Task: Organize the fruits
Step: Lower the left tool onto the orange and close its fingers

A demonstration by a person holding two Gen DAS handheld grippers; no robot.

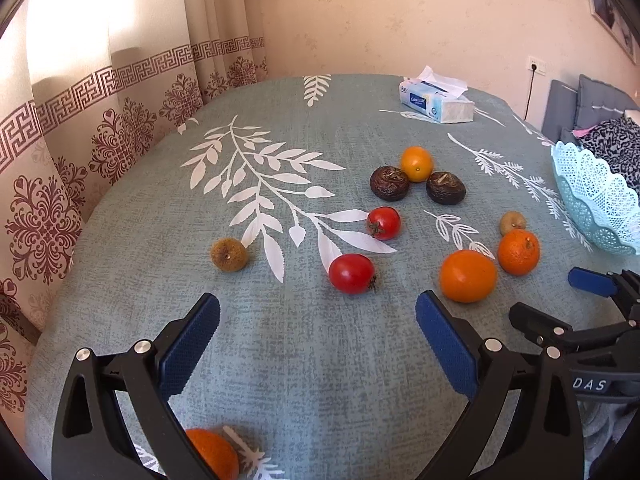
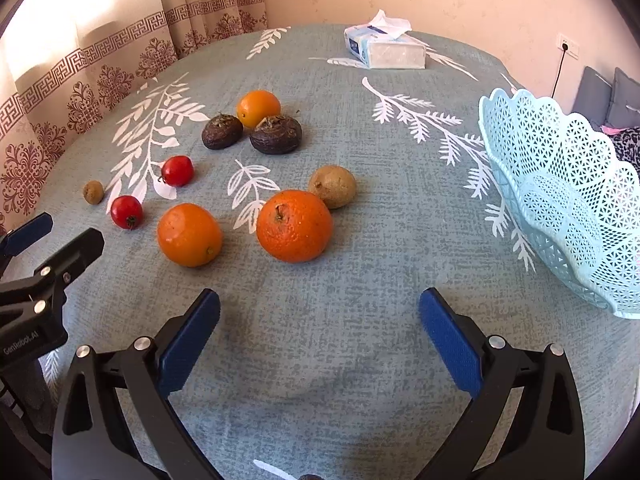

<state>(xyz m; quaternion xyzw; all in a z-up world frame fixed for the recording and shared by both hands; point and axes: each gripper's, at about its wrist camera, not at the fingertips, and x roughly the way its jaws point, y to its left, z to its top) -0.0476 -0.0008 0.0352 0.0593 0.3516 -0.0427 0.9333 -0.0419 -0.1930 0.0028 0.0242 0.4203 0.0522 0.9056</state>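
Fruit lies loose mid-table (image 2: 360, 240): three oranges (image 2: 294, 225), two red tomatoes (image 2: 177, 170), two dark brown fruits (image 2: 276, 134) w/ two small tan ones. Light-blue lace basket (image 2: 568, 200) sits at the table's right edge, apart from the fruit. Left gripper (image 1: 318, 316) and right gripper (image 2: 320, 312) hover over the near edge, both w/ fingers spread, gripping nothing. Tissue box (image 2: 386, 46) at far edge.

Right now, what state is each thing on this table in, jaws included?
Left gripper: jaws open, holding nothing.
Right gripper: jaws open, holding nothing.
Basket: tilted, no fruit seen inside.
Tissue box: opened, a tissue sticking out.
Stemmed orange: loose on the cloth, touching the brown fruit.
Two red fruits: loose, apart.
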